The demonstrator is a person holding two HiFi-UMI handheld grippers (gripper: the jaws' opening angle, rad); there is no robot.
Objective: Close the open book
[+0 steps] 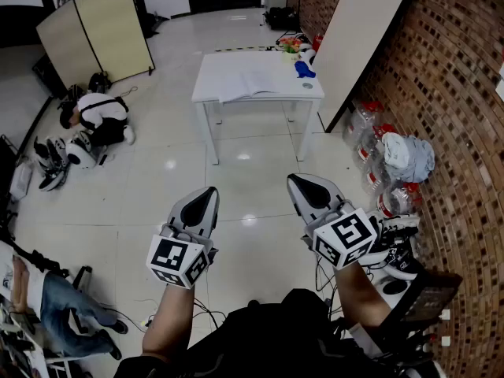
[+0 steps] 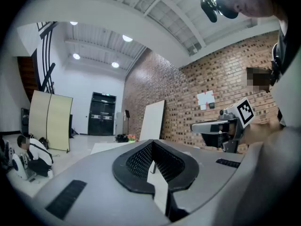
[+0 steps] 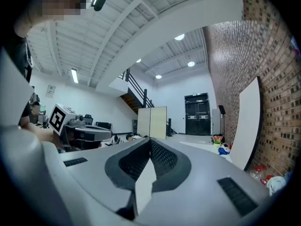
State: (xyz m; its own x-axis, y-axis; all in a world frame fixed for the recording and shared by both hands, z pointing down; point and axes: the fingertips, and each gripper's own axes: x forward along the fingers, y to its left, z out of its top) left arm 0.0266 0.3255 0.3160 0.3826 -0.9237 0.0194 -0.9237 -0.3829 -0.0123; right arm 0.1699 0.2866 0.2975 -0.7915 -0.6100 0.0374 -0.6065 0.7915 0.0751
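Now | left tool (image 1: pixel 207 194), right tool (image 1: pixel 298 181) closed, empty | open floor (image 1: pixel 244 181) (tiled) to table (image 1: pixel 206 94) | book (image 1: pixel 250 83) near front edge

Left grey hand-held gripper (image 1: pixel 206 195) and right grey hand-held gripper (image 1: pixel 298 183): both level, side by side, apart; jaws closed together, nothing between. Bare forearms (image 1: pixel 167 321) extended forward.

An open book (image 1: pixel 248 83) is seen at a white table's (image 1: pixel 211 71) front edge. The left gripper (image 1: pixel 211 189) and right gripper (image 1: pixel 291 177) are held over the floor (image 1: pixel 252 160), well apart from it.
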